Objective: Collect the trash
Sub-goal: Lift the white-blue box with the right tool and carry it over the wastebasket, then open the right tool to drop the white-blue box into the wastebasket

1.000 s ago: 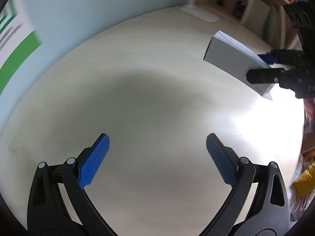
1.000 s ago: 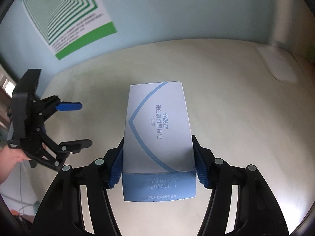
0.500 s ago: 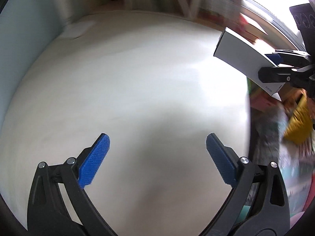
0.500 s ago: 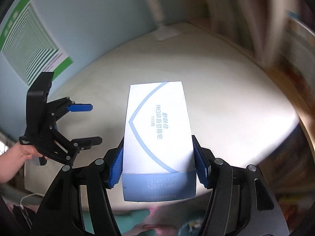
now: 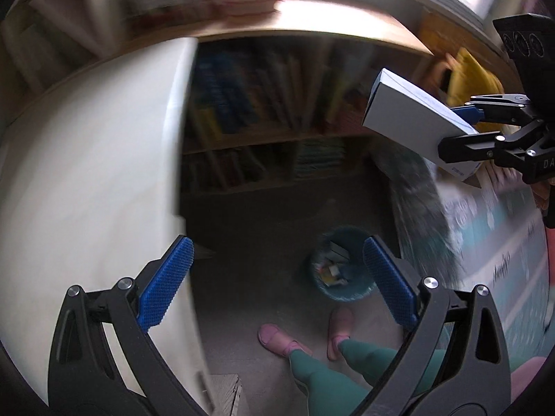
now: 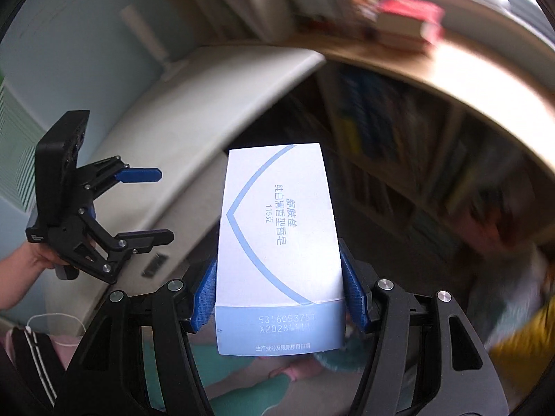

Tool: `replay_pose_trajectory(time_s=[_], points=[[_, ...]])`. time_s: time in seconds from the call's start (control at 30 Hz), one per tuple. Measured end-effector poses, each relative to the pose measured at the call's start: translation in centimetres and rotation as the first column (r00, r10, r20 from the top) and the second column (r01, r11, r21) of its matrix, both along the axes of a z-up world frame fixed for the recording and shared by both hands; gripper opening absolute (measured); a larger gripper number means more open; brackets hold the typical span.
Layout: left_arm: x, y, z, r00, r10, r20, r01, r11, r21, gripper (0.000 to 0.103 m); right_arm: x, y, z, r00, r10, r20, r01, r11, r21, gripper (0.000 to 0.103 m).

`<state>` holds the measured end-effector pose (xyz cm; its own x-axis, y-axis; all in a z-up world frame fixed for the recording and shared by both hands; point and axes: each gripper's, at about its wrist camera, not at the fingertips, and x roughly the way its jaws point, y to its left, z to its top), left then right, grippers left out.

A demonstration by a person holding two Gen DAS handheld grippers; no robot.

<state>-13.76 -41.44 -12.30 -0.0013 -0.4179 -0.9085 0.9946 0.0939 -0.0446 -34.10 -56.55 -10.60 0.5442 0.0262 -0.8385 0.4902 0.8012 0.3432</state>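
While both views are blurred at the edges, the near things read clearly.
Right hand-held gripper [image 6: 279, 298]: clenched on the box, its blue pads pressed to the box's two long sides.
Box [image 6: 277, 242]: white and pale blue carton with printed text, held off the desk; its far end juts out past the pads, beyond the desk's edge and over the floor.
Left hand-held gripper [image 5: 277, 280]: released, jaws wide apart with nothing between them, also past the desk's edge.
Hand [image 6: 33, 260]: grips the left hand-held gripper's handle, seen from the right wrist view.
Legs [image 5: 333, 374]: green trousers and pink slippers on the floor, beside the desk.
Bin [image 5: 341, 268]: round blue basket on the floor just beyond the slippers, away from the desk, with scraps inside.
Desk [image 5: 86, 190]: pale top, its edge running up the left wrist view.
Bookshelf [image 5: 263, 121]: rows of books, behind the desk and bin.
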Motion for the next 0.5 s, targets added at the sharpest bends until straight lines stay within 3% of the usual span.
replay_pose_trajectory(time_s=[0.3,0.5], points=[[-7.8,-2.7,-4.4,0.981,-0.192,0.001,0.19,0.975,0.116,0.096,-10.1,1.3,-4.6,0.985,-0.159,-0.07,0.166,0.981,0.098,0.062],[-11.0,-3.2,-7.7,0.964,-0.267,0.007,0.26,0.945,0.2,0.096,-12.9,2.2,-8.3,0.97,-0.214,-0.117,0.231,0.958,0.168,0.062]])
